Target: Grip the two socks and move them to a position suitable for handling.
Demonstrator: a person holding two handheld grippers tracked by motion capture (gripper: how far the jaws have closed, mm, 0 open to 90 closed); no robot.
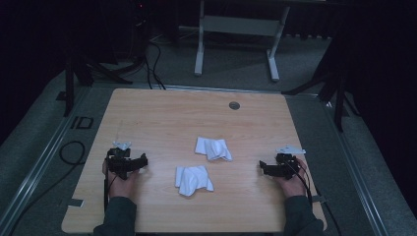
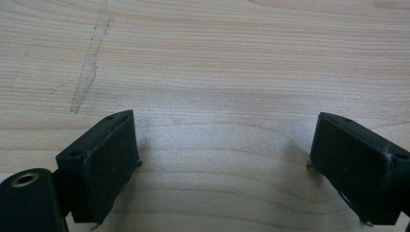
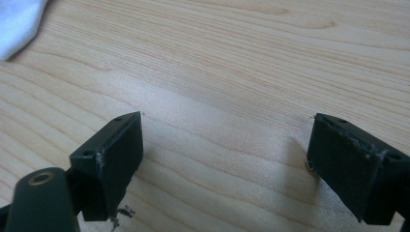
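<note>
Two white cloths sit crumpled in the middle of the wooden table point(image 1: 162, 113) — the near cloth point(image 1: 193, 180) is closer to the person, the far cloth point(image 1: 213, 148) is just beyond it and a bit to the right, apart from it. Neither looks folded or laid flat, so as far as I can judge nothing has been done to them yet.

The left gripper point(image 1: 142, 161) rests at the left side of the table, well apart from both cloths, jaws spread wide with bare wood between them. Same for the right gripper point(image 1: 262, 168) over on the right — jaws wide apart, nothing in them. In the right gripper view a corner of white cloth point(image 3: 17, 21) shows off at the top left, nowhere near the jaws.

So basically all the work is still ahead: reaching in, grabbing a cloth, and whatever handling follows.
</note>
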